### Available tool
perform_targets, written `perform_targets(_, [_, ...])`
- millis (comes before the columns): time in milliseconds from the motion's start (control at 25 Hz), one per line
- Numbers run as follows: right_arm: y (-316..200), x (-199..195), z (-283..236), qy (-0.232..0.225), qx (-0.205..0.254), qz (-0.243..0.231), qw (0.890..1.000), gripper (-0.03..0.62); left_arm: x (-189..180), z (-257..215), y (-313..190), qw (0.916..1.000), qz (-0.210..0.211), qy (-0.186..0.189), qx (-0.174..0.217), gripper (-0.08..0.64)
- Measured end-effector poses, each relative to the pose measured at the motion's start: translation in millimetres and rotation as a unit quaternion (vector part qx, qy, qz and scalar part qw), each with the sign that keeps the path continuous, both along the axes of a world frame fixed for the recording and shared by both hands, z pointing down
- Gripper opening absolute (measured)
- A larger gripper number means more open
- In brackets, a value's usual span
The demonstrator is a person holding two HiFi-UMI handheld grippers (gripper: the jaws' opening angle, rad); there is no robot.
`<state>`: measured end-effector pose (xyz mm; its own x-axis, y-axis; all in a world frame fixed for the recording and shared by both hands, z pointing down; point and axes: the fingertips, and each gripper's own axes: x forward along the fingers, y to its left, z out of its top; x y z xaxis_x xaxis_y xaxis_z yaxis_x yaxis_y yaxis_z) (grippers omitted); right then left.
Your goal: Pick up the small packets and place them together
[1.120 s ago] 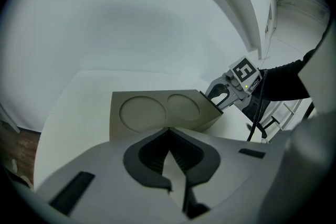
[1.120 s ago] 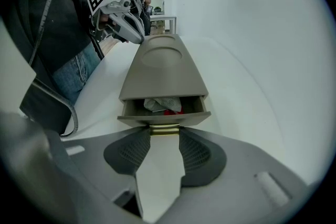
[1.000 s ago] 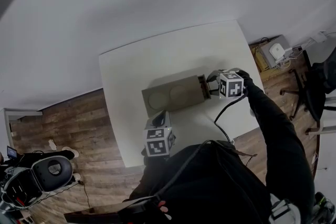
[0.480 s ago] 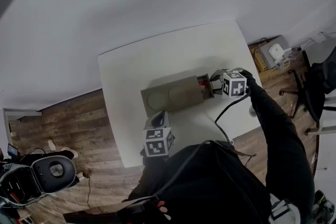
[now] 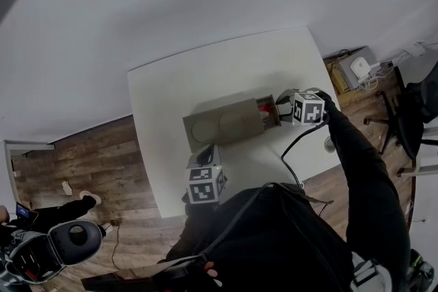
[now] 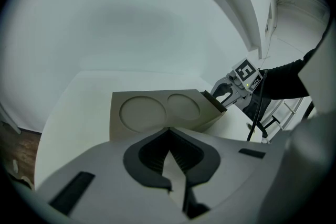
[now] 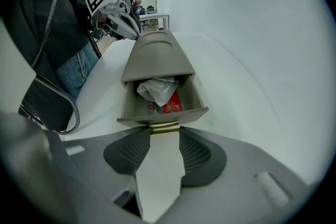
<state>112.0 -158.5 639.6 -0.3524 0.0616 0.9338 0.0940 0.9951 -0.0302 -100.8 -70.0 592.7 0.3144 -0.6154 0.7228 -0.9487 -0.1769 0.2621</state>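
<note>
Head view: a tan box (image 5: 222, 125) lay on the white surface (image 5: 171, 85). Its drawer (image 5: 269, 111) stuck out part way at the right end. The right gripper (image 5: 280, 108) was right at the drawer's front. The left gripper (image 5: 204, 156) hung near the front edge, apart from the box.

Left gripper view: its fingers were pressed together with nothing in them. It could have pushed down on the box top so the box did not slide.

Right gripper view: the fingers were clamped on the gold handle (image 7: 164, 127). Inside the drawer lay a white packet (image 7: 156, 88) and a red packet (image 7: 171, 105), touching. The best pull was probably slow and straight back, level with the surface, until the packets were easy to reach.
</note>
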Motion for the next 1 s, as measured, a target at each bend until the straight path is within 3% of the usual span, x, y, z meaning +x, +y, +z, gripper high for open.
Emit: perform_targets(1000, [-9,35,-1,0.027,0.002,0.021,0.999,0.167,-3,-2,0,1.0,-0.002,0.0,-0.002,0.0])
